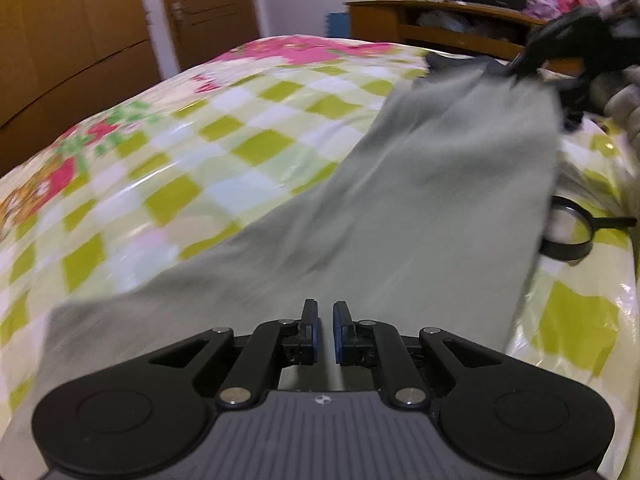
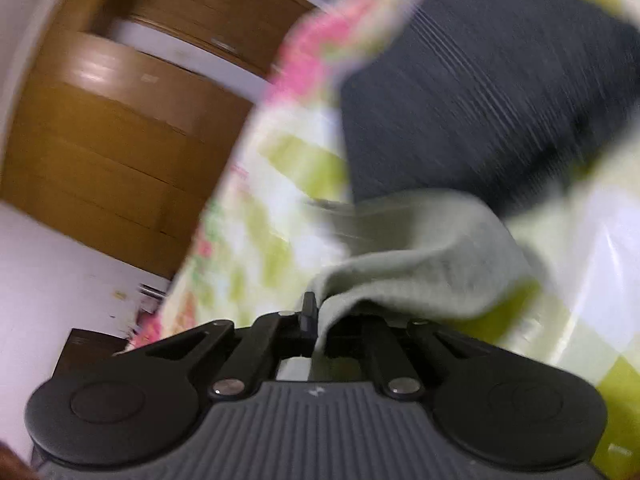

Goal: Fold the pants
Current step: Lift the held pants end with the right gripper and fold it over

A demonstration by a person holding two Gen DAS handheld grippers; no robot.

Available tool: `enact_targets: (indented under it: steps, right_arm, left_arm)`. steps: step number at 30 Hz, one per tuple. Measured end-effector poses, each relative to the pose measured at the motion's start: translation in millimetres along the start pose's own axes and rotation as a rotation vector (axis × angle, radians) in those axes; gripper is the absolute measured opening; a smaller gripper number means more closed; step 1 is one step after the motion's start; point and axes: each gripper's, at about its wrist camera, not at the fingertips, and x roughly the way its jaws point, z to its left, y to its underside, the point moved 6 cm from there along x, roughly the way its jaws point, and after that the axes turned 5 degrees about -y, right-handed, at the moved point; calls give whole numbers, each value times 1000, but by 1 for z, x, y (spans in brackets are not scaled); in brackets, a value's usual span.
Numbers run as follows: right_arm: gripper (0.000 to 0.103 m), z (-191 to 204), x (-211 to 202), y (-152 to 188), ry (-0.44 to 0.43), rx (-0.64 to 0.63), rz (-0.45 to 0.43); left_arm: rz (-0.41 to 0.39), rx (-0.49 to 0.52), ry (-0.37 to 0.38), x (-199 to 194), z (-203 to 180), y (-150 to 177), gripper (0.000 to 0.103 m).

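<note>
Grey-green pants [image 1: 440,184] lie stretched across a bed, from my left gripper up to the far right. At the bottom of the left wrist view my left gripper [image 1: 326,328] has its blue pads nearly together, pinching the near edge of the cloth. My right gripper [image 1: 520,66] holds the far edge of the pants, lifted a little off the bed. In the right wrist view the pants [image 2: 420,264] bunch into a fold, and my right gripper [image 2: 320,312] is shut on it. The fold drapes over and hides one finger.
The bed carries a glossy green-and-white checked cover [image 1: 200,152] with pink flowers. A black ring with a handle [image 1: 568,236] lies beside the pants at the right. A dark garment [image 2: 480,80] lies beyond the fold. Wooden wardrobe doors [image 1: 80,40] and a wooden shelf [image 1: 440,20] stand behind.
</note>
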Motion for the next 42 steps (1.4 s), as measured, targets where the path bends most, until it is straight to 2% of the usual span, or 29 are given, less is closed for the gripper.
enact_targets:
  steps: [2, 3, 5, 7, 9, 11, 13, 14, 16, 17, 19, 21, 23, 25, 29, 32, 33, 34, 36, 37, 40, 42]
  right_arm:
    - [4, 33, -16, 1, -34, -110, -53]
    - [5, 48, -17, 4, -25, -164, -62]
    - [5, 84, -13, 19, 6, -312, -54]
    - [5, 118, -2, 42, -19, -419, -6]
    - [5, 161, 14, 75, -60, -553, 55]
    - [5, 208, 38, 132, -82, -786, 126]
    - [5, 239, 61, 207, -139, -977, 239]
    - [5, 247, 70, 245, -165, -1070, 297]
    - [5, 247, 84, 315, -155, -1279, 372]
    - [5, 241, 89, 348, -152, -1335, 439]
    - [7, 231, 92, 390, -152, -1386, 543]
    - [9, 224, 88, 414, -126, -1484, 547]
    - [12, 222, 85, 424, -120, -1546, 542]
    - [12, 222, 87, 419, -111, -1515, 563]
    - [24, 235, 90, 407, -125, -1447, 554]
    - [26, 243, 109, 402, -124, -1302, 587]
    - [23, 243, 116, 400, -116, -1254, 602]
    - [4, 242, 124, 395, -100, -1172, 615]
    - [3, 242, 134, 377, -72, -1000, 621]
    - [3, 246, 136, 364, -67, -934, 591]
    - [3, 270, 133, 307, -45, -838, 389]
    - [3, 287, 127, 281, -32, -855, 264]
  left_arm:
    - [3, -27, -25, -7, 13, 10, 25]
    - [3, -37, -39, -13, 21, 16, 25]
    - [-4, -64, -66, -29, 36, 27, 25]
    - [-16, -102, -103, -51, 59, 42, 25]
    - [-16, -134, -144, -70, 82, 58, 27]
    - [-12, -162, -205, -90, 106, 79, 28]
    - [-4, -198, -256, -110, 129, 102, 29]
    - [-3, -217, -274, -117, 137, 111, 29]
    - [-2, -267, -305, -133, 154, 133, 29]
    - [-1, -286, -314, -139, 159, 141, 29]
    - [3, -325, -329, -149, 168, 158, 29]
    - [-4, -361, -329, -155, 174, 170, 29]
    - [-20, -387, -326, -159, 179, 174, 29]
    - [-41, -403, -321, -161, 182, 174, 29]
    - [-59, -405, -317, -167, 182, 175, 29]
    - [-56, -400, -322, -172, 182, 179, 29]
    - [-55, -395, -328, -174, 183, 181, 29]
    - [-55, -394, -330, -176, 183, 183, 29]
    - [-57, -402, -330, -180, 185, 186, 29]
    - [-58, -408, -325, -181, 186, 188, 29]
    - [-59, -407, -308, -180, 186, 190, 29]
    - [-60, -413, -298, -178, 185, 192, 29]
